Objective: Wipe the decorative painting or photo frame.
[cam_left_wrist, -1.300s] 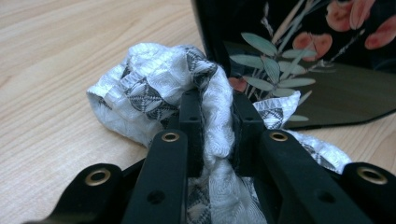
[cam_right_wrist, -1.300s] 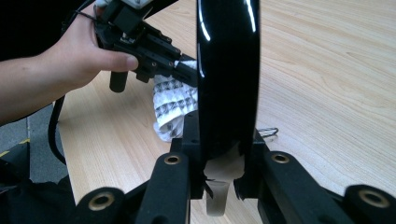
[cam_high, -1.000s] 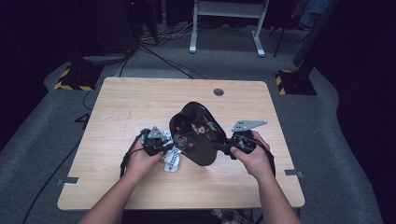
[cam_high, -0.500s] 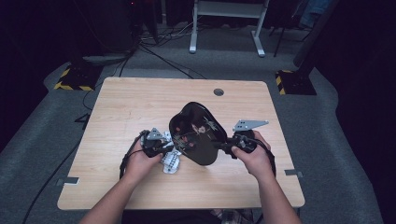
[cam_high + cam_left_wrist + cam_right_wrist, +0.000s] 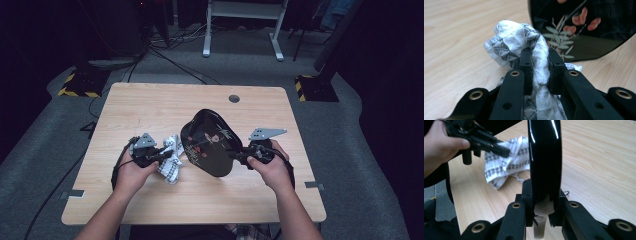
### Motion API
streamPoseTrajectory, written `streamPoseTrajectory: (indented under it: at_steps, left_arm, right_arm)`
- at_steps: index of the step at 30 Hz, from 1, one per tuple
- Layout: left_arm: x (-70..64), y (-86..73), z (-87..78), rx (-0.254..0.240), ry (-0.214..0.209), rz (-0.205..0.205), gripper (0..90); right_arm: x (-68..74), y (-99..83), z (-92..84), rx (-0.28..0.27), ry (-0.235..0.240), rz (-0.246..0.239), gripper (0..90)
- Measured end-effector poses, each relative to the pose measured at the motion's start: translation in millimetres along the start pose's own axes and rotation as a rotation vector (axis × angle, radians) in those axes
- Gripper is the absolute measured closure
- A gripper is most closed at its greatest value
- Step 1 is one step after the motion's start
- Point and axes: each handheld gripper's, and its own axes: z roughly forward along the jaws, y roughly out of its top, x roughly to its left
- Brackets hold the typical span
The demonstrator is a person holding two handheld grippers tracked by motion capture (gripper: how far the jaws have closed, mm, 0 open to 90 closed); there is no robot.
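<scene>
A glossy black plate (image 5: 207, 142) with a pink flower and leaf pattern is held tilted on edge above the table's middle. My right gripper (image 5: 239, 156) is shut on its rim; in the right gripper view the plate's edge (image 5: 544, 165) stands upright between the jaws. My left gripper (image 5: 166, 155) is shut on a white cloth (image 5: 171, 159) with grey patterned bands, just left of the plate. In the left gripper view the cloth (image 5: 524, 42) bunches between the jaws, with the plate's painted face (image 5: 579, 27) close behind it. The left gripper (image 5: 501, 150) and cloth (image 5: 506, 162) also show in the right gripper view.
The wooden table (image 5: 150, 105) has a round cable hole (image 5: 233, 98) near its far edge. Beyond the table stand a white desk frame (image 5: 242, 25) and floor cables (image 5: 170, 55) on grey carpet.
My left gripper has drawn left and slightly up with the cloth, away from the plate's face. The right gripper and plate have held still.
</scene>
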Motion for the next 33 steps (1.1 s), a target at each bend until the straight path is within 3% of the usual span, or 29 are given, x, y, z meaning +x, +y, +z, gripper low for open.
streamPoseTrajectory:
  at_steps: [11,14,22,30,33]
  left_arm:
    - [25.5,-0.8,-40.3,-0.063,0.08,-0.046,78.1]
    - [34.1,-4.5,-46.3,-0.05,0.112,-0.05,78.1]
    - [50.3,-17.7,-41.3,0.029,0.159,-0.066,77.2]
    - [62.3,-29.6,-34.2,0.059,0.191,-0.09,75.0]
    - [66.5,-33.1,-32.7,0.054,0.182,-0.111,72.6]
  right_arm:
    - [-0.8,1.3,0.2,0.004,-0.004,-0.004,78.4]
    - [-0.6,1.4,0.2,0.005,-0.005,-0.004,78.3]
    - [-0.3,1.2,-0.1,0.005,-0.009,-0.004,78.1]
    - [1.0,2.6,-4.2,-0.023,-0.01,-0.006,76.5]
    - [1.2,2.7,-4.8,-0.023,-0.011,-0.007,76.4]
